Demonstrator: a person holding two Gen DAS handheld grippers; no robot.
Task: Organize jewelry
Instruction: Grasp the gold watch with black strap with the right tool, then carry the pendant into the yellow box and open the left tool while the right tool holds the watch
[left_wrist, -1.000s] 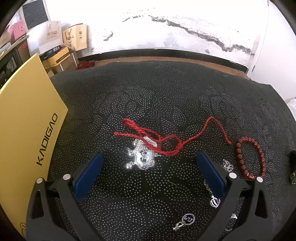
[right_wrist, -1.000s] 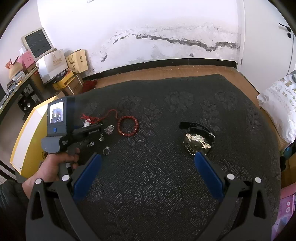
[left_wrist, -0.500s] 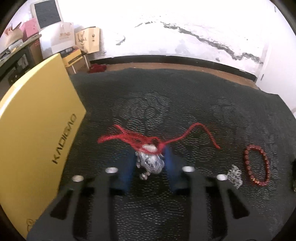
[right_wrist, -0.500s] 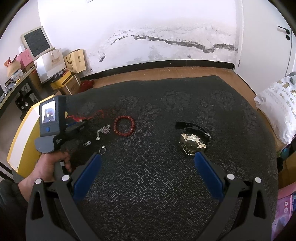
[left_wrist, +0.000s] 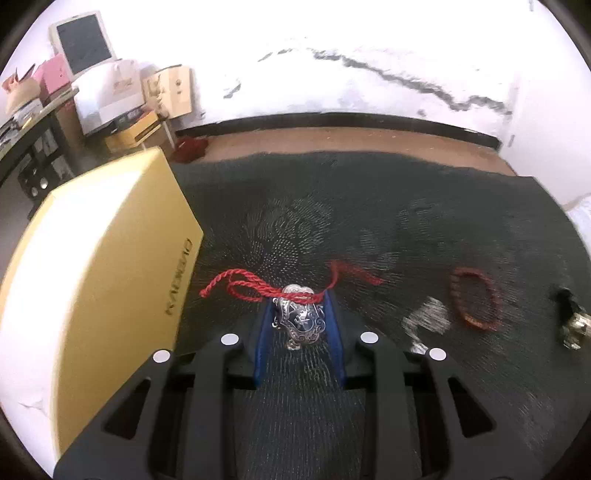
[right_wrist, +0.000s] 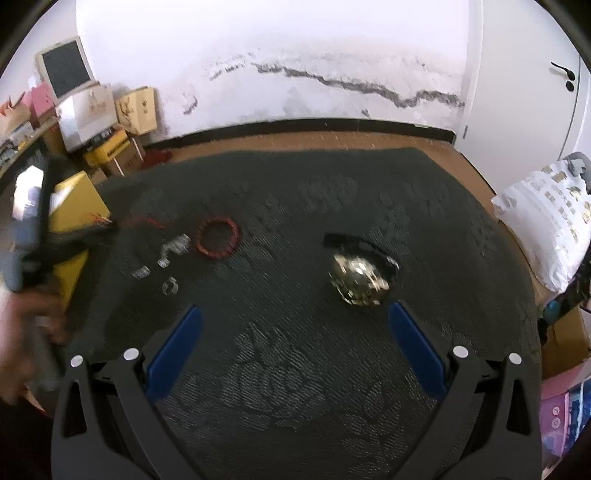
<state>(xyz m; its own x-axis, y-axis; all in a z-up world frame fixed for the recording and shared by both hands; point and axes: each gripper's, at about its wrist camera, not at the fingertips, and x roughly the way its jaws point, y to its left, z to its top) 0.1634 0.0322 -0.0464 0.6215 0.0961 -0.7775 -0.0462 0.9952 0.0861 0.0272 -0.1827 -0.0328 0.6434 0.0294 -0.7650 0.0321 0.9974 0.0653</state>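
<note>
Gripping the silver pendant (left_wrist: 301, 320), our left gripper (left_wrist: 299, 314) sits just right of the yellow box (left_wrist: 110, 266); our right gripper (right_wrist: 293, 339) gapes empty.

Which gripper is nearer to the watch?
Right. The right gripper hangs open just short of the watch; the left gripper, shut on the silver pendant, sits well to the watch's left.

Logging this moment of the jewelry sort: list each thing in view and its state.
left gripper: shut on the silver pendant
silver pendant: clamped, lifted
red cord: trailing from pendant
red bead bracelet: lying flat on cloth
watch: on cloth, ungrasped
yellow box: closed
right gripper: open, holding nothing
</note>
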